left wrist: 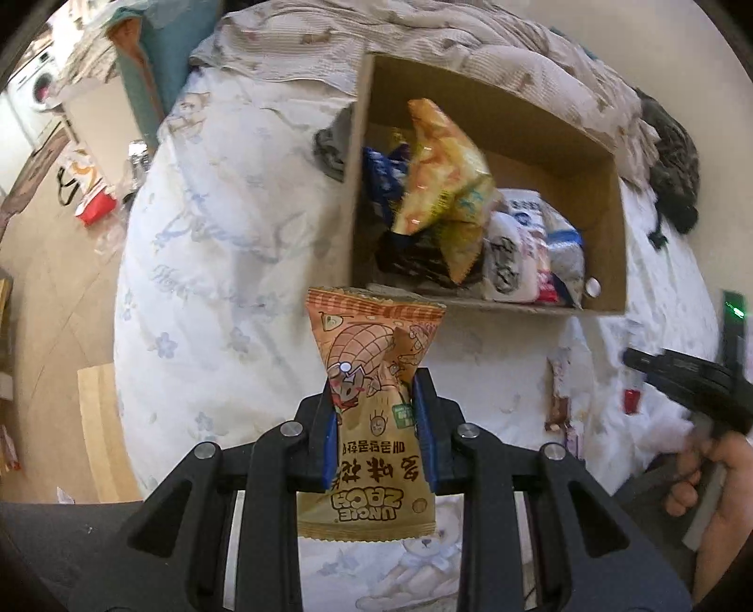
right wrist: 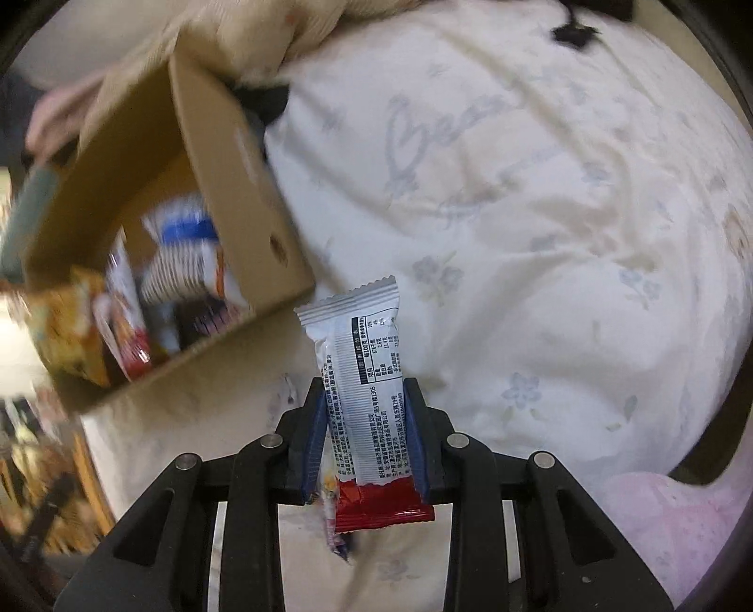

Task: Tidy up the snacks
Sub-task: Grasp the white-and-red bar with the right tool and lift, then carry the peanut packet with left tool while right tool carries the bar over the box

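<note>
My left gripper [left wrist: 376,383] is shut on an orange peanut snack packet [left wrist: 374,376], held upright just in front of an open cardboard box [left wrist: 475,96] on the bed. Inside the box lie several snack bags, a yellow-orange bag [left wrist: 437,174] on top. My right gripper [right wrist: 363,393] is shut on a white and red snack bar wrapper [right wrist: 364,367], with a second thin wrapper [right wrist: 329,513] hanging beside it at the left pad. The box [right wrist: 226,165] lies up and left of it, blurred. The right gripper body [left wrist: 682,376] and a hand [left wrist: 706,475] show at the left view's right edge.
A white floral bedsheet [left wrist: 212,282] covers the bed. A snack bar [left wrist: 560,395] and a small red item [left wrist: 633,400] lie on the sheet below the box. A crumpled quilt [left wrist: 423,42] and dark cloth [left wrist: 673,160] lie behind it. Bags [left wrist: 89,188] litter the floor at left.
</note>
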